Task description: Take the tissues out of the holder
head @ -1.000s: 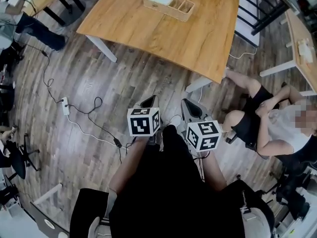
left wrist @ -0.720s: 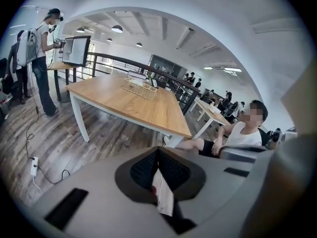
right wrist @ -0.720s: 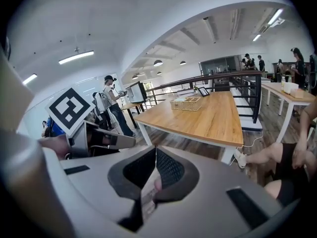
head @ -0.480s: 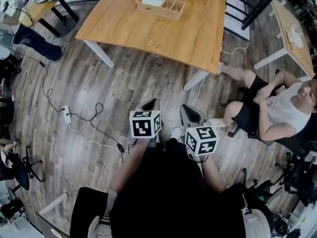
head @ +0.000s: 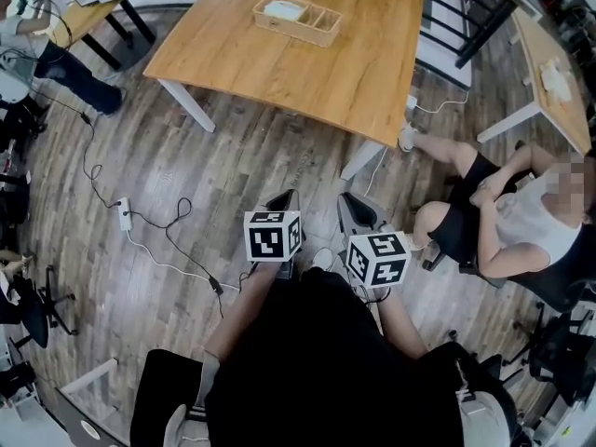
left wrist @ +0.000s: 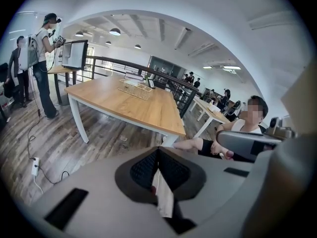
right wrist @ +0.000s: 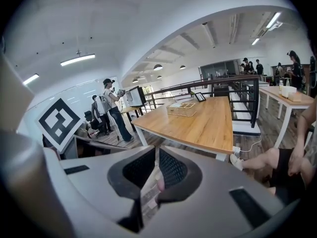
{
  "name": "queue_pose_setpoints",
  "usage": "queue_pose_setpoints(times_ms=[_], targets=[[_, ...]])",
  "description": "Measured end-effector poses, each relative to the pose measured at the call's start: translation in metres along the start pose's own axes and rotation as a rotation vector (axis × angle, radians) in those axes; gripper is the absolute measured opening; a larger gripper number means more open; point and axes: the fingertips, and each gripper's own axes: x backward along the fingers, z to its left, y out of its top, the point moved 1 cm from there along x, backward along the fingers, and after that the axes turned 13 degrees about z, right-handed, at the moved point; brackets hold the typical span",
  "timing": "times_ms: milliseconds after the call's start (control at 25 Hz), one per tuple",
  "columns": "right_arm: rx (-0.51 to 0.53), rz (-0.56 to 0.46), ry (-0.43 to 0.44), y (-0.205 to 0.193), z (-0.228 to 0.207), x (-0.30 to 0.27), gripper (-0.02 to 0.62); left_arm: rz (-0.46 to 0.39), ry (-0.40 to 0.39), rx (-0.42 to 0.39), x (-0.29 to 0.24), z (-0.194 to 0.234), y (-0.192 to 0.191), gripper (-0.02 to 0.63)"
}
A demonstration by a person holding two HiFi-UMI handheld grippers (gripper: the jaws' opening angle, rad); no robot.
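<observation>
Head view: the left gripper (head: 282, 198) and right gripper (head: 355, 209) hang over the grey wood-plank floor (head: 214, 166), well apart from the light wooden surface (head: 317, 68). There the woven rectangular holder (head: 300, 21) has white tissues (head: 282, 9) in 1 end compartment. A seated person (head: 507, 226) and a white power strip (head: 124, 215) lie between.

Left gripper view: fingers (left wrist: 143, 170) closed, empty.

Right gripper view: fingers (right wrist: 173, 170) closed, empty; 2 standing people (right wrist: 111, 110) are beyond the surface.

Head view looks steeply down from above; both gripper views face the distant wooden table (head: 326, 77) all share.
</observation>
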Motion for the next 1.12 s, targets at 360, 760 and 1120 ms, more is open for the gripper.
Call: queue_pose_setpoints(times_ms=[360,760,1120], targets=[[0.036,0.003,0.04,0.006,-0.026,0.004,0.037,-0.025,0.021,0.005,-0.016,-0.031,0.014,0.012],[0.042,0.001,0.075,0.016,-0.041,-0.002,0.055,-0.025,0.042,0.015,-0.027,-0.039,0.024,0.012],[0.046,0.005,0.065,0.035,-0.049,-0.026,0.057,-0.003,0.034,0.02,-0.044,-0.02,0.044,0.012]])
